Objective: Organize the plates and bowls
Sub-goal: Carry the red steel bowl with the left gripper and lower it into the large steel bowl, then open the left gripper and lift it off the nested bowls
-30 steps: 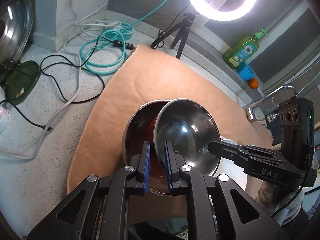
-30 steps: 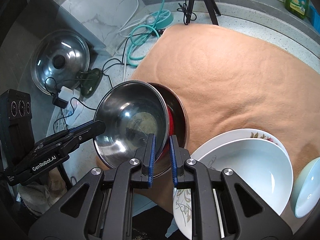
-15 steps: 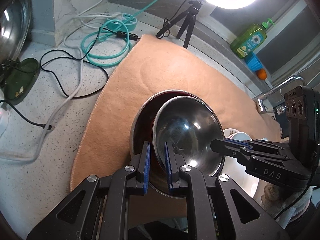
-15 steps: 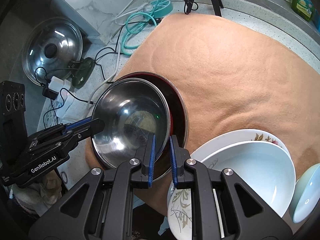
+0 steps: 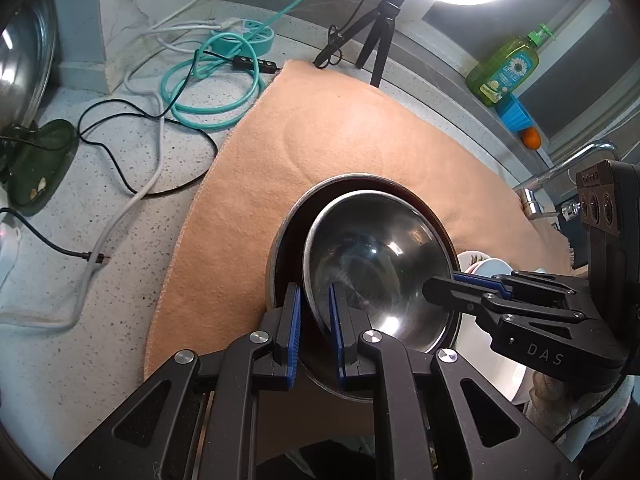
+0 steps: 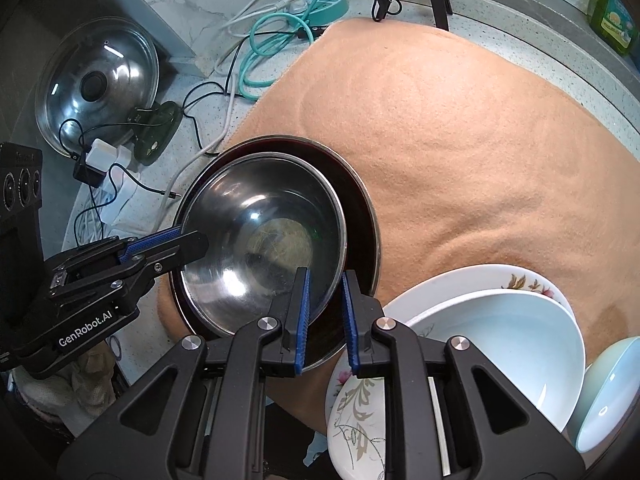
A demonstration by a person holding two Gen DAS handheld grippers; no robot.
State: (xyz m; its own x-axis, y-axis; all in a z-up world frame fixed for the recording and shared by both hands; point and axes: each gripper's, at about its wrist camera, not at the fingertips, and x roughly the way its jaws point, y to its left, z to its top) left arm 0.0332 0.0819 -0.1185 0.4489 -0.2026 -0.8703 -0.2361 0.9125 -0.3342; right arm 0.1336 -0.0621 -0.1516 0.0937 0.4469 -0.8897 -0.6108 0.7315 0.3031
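A small steel bowl [image 5: 380, 264] [image 6: 260, 232] sits nested inside a larger steel bowl with a dark red inside [image 5: 288, 232] [image 6: 360, 216], on the orange mat [image 6: 460, 140]. My left gripper [image 5: 314, 324] [image 6: 200, 242] is shut on the small bowl's near-left rim. On the opposite rim, my right gripper [image 6: 325, 312] [image 5: 432, 286] has its jaws opening, with the thin rim still between the pads. To the right lies a white bowl [image 6: 500, 340] on a floral plate [image 6: 360, 408], with a pale blue bowl [image 6: 612, 392] beside them.
Loose cables [image 5: 208, 80] and a teal power strip lie on the speckled counter left of the mat. A pot lid [image 6: 96, 80] leans at the far left. A tripod [image 5: 380, 28], a soap bottle [image 5: 508, 68] and a faucet [image 5: 560, 172] stand behind.
The small steel bowl has gone from tilted above the larger bowl to lying level inside it. Both grippers sank with it, and the right jaws have widened slightly.
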